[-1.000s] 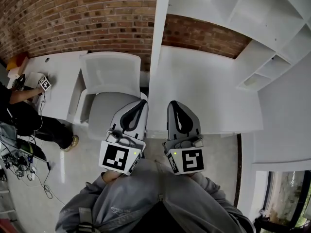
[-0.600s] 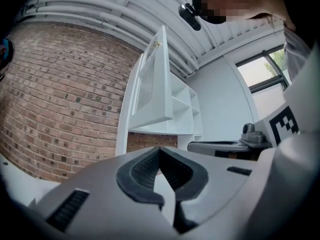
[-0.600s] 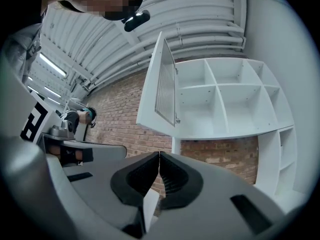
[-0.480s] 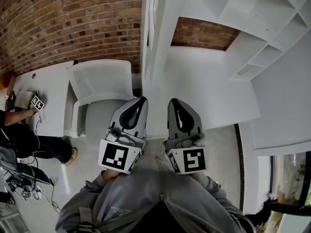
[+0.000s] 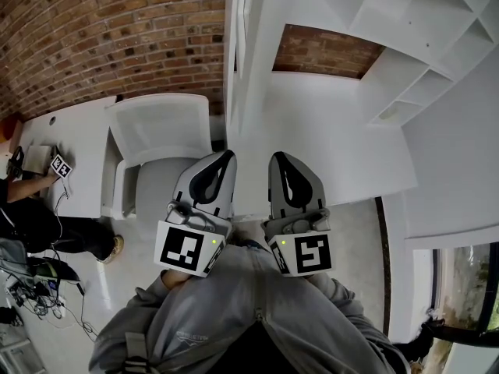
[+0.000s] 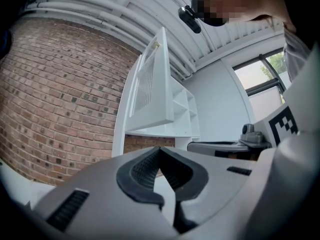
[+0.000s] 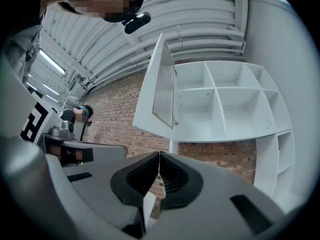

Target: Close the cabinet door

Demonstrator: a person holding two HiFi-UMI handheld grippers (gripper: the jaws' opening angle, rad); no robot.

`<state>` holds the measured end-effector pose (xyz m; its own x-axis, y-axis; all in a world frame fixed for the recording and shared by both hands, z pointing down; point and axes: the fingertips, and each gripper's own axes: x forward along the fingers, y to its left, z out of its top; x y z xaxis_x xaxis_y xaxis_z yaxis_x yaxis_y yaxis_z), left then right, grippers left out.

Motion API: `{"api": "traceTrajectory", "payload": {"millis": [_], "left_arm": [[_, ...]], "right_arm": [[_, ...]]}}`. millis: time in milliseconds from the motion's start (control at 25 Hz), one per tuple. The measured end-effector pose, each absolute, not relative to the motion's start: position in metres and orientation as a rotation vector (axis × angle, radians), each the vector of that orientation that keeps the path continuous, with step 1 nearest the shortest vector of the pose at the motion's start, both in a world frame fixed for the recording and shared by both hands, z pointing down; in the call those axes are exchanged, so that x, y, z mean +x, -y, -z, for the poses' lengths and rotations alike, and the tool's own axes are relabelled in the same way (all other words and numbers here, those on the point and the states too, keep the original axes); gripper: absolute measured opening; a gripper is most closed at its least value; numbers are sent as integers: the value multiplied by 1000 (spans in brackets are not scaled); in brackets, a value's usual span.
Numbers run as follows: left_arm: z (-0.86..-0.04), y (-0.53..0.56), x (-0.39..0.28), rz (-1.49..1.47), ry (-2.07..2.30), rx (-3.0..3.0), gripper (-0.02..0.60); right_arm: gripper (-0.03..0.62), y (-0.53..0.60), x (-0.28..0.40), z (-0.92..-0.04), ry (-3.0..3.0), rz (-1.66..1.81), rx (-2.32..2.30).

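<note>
Cabinet door (image 7: 161,84) was a thin white panel with a slatted grille. It was hinged on the left side of the open-shelf cabinet (image 7: 227,101) and swung wide open.

My read on handling: it was light, rigid and free on its hinges, and the painted face was likely slick. There was no handle I could make out, so nothing worth pinching. You'd have been better off pushing flat on the outer face near the free edge, far from the hinges and off the slats. Easing up near the end would have kept it from slamming.

In the head view, the door ran edge-on up the upper centre of the frame. It sat beyond both grippers and well apart from them.

Your left gripper (image 5: 224,160) had its jaws pressed together at the tips, with nothing between them. In the left gripper view, the door sat upper centre above the tips, with the brick wall (image 6: 60,94) filling the left of the frame. There was no contact.

Your right gripper (image 5: 277,160) had its jaws closed tip to tip as well, and they were empty. In the right gripper view, the door hung upper centre, straight above the tips, with the shelves to its right. It touched nothing.
</note>
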<state>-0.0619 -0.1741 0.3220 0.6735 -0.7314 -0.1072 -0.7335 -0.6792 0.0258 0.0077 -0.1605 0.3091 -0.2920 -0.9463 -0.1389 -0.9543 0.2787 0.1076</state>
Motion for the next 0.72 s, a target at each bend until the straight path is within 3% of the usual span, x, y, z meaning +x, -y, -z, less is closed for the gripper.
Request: {"api": "traceTrajectory", "payload": {"millis": [720], "left_arm": [[-275,182,-74,-236,-1299,-2709,6]], "right_arm": [[26,171,-6,-258,-2525,-399,-1658]]}}
